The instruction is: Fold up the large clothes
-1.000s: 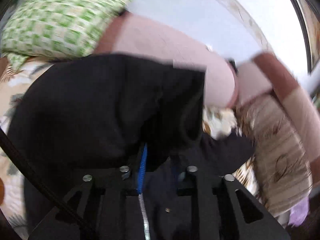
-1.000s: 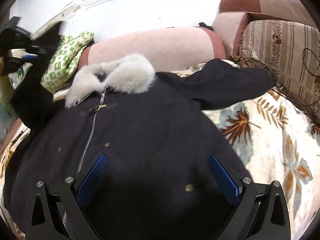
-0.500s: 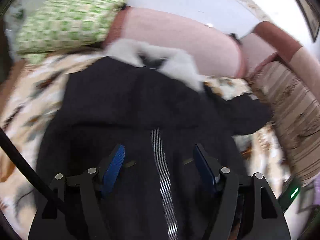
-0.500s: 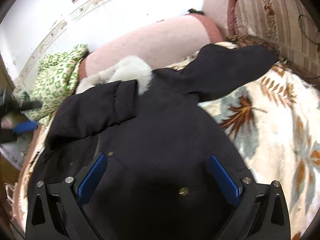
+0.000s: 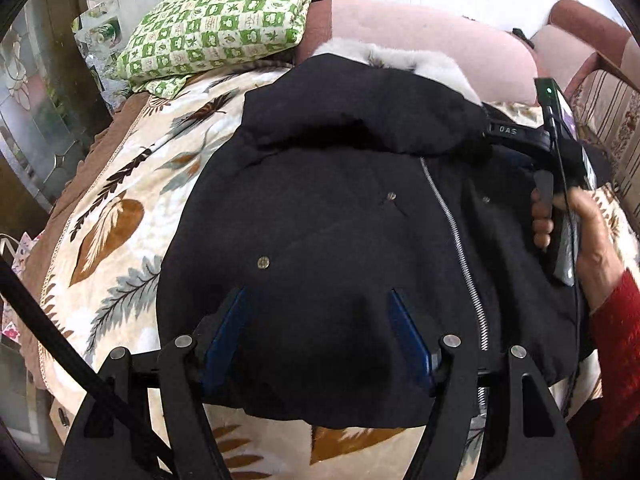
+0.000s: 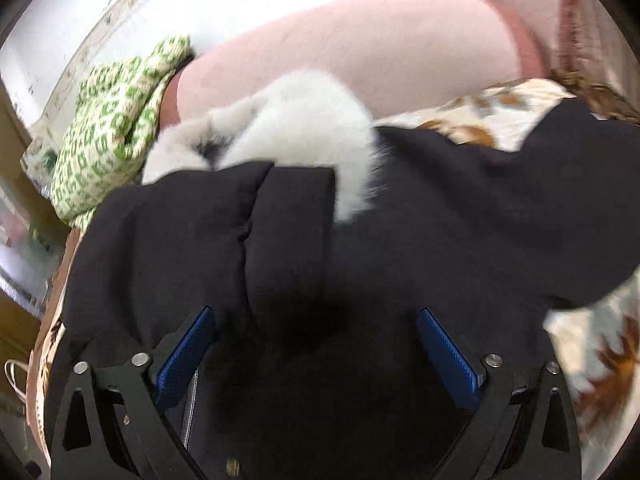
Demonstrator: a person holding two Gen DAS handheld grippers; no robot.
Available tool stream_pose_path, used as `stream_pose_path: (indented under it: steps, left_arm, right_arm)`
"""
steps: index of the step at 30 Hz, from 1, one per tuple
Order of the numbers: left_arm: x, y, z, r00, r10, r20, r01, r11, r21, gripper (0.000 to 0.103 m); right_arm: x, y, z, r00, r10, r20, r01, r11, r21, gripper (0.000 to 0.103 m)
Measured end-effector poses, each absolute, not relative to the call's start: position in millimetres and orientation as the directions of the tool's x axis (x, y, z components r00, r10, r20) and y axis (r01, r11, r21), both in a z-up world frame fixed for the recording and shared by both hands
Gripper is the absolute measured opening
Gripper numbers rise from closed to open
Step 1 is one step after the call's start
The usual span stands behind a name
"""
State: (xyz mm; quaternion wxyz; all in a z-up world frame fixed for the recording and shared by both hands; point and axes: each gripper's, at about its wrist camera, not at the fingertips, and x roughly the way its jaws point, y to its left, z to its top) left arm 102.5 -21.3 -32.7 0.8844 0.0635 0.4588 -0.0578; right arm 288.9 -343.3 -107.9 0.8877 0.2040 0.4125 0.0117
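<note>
A bulky black padded coat (image 5: 360, 216) with a white fur collar (image 6: 280, 128) and a silver zip lies front-up across the middle of a leaf-patterned cream bedspread (image 5: 120, 208), collar toward the pink headboard edge. One sleeve is folded over the chest; the other sleeve (image 6: 520, 184) sprawls toward the right edge. The left gripper (image 5: 320, 332) hovers wide and empty above the hem. The right gripper (image 6: 316, 348), empty, is closing above the chest. Likely risk: thick padding springs back, undoing the folded sleeve, or closing jaws pinch extra layers.
</note>
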Motion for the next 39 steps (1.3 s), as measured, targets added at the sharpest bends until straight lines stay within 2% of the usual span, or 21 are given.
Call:
stream_pose_path:
  steps: [1,2,5,7,9,10,12,15,16,18,19,20,23,27,30,32,33,34,35,37,39]
  left_arm:
    - [104.2,-23.8,-33.6,0.573,-0.038,-0.818,0.157,0.985,0.064,0.07]
    - [105.3,-24.8,-34.8,0.573,-0.03,-0.819,0.151,0.986,0.07,0.07]
    - [108.1,-29.5,-37.9,0.565,-0.036,-0.824,0.14,0.989,0.053,0.07]
    - [108.7,-31.5,-38.6,0.557,-0.057,-0.829,0.141,0.99,0.027,0.07]
    - [106.7,-33.6,-39.0,0.553,-0.061,-0.831,0.148,0.989,0.025,0.07]
    - [104.5,-34.2,-38.5,0.558,-0.057,-0.828,0.154,0.988,0.035,0.07]
    - [101.1,-33.9,-36.8,0.571,-0.045,-0.82,0.155,0.986,0.054,0.07]
    - [100.8,-30.2,-36.5,0.577,-0.03,-0.816,0.143,0.988,0.065,0.07]
    - [101.9,-28.6,-37.1,0.571,-0.033,-0.82,0.139,0.989,0.057,0.07]
    - [104.2,-27.2,-38.2,0.563,-0.041,-0.826,0.136,0.99,0.044,0.07]
    - [105.0,-27.5,-38.7,0.561,-0.042,-0.827,0.135,0.99,0.041,0.07]
    - [105.8,-28.4,-38.7,0.561,-0.043,-0.827,0.136,0.99,0.041,0.07]
    - [108.0,-33.8,-40.6,0.56,-0.032,-0.828,0.138,0.989,0.055,0.07]
    - [112.5,-43.6,-47.8,0.539,-0.015,-0.842,0.152,0.985,0.08,0.07]
    - [115.4,-49.2,-52.8,0.517,-0.015,-0.856,0.16,0.984,0.08,0.07]
    - [115.0,-51.0,-53.7,0.511,-0.012,-0.859,0.165,0.983,0.084,0.07]
    - [114.7,-51.1,-53.7,0.513,-0.005,-0.858,0.164,0.982,0.093,0.07]
    - [114.8,-50.6,-53.6,0.516,0.007,-0.856,0.161,0.981,0.105,0.07]
    - [115.1,-49.5,-53.5,0.52,0.017,-0.854,0.157,0.981,0.115,0.07]
    - [115.9,-45.1,-54.1,0.523,0.027,-0.852,0.144,0.982,0.119,0.07]
    - [117.6,-40.1,-55.3,0.518,0.02,-0.855,0.132,0.986,0.103,0.07]
  right_arm:
    - [294.1,-340.2,-112.9,0.627,0.262,-0.734,0.109,0.903,0.415,0.019]
    - [293.9,-338.0,-112.7,0.612,0.271,-0.743,0.103,0.904,0.414,0.006]
    - [284.0,-344.7,-99.3,0.638,0.209,-0.741,0.128,0.92,0.37,0.005]
    - [278.4,-356.6,-94.3,0.64,0.105,-0.761,0.196,0.936,0.293,0.005]
    - [273.1,-366.4,-97.5,0.613,-0.063,-0.788,0.277,0.951,0.139,0.005]
    - [269.8,-372.7,-100.5,0.598,-0.084,-0.797,0.294,0.948,0.121,0.004]
    - [264.0,-386.5,-102.1,0.595,-0.033,-0.803,0.293,0.939,0.179,0.005]
    - [243.0,-421.7,-85.6,0.642,-0.095,-0.761,0.372,0.906,0.201,0.006]
    - [236.1,-439.7,-81.6,0.65,-0.121,-0.75,0.421,0.879,0.224,0.01]
    - [211.1,-490.7,-79.5,0.646,-0.22,-0.731,0.581,0.763,0.284,0.042]
    - [195.1,-514.3,-80.5,0.642,-0.287,-0.711,0.652,0.693,0.309,0.068]
    - [182.7,-531.0,-81.8,0.63,-0.341,-0.698,0.7,0.638,0.32,0.081]
    - [155.5,-579.3,-94.1,0.58,-0.411,-0.703,0.789,0.498,0.36,0.082]
    - [143.6,-618.4,-117.8,0.587,-0.371,-0.72,0.802,0.389,0.454,0.082]
    - [140.4,-638.3,-132.0,0.7,-0.31,-0.643,0.714,0.333,0.616,0.084]
    - [145.0,-644.2,-132.8,0.762,-0.276,-0.586,0.648,0.351,0.676,0.079]
    - [153.4,-646.5,-133.0,0.792,-0.226,-0.568,0.608,0.384,0.695,0.067]
    - [159.8,-647.4,-131.4,0.789,-0.209,-0.578,0.608,0.408,0.681,0.033]
    - [165.4,-644.6,-127.0,0.77,-0.226,-0.596,0.627,0.444,0.641,0.023]
    - [174.2,-633.0,-110.5,0.733,-0.282,-0.619,0.663,0.503,0.555,0.014]
    - [183.2,-614.2,-84.4,0.727,-0.339,-0.597,0.661,0.578,0.477,0.011]
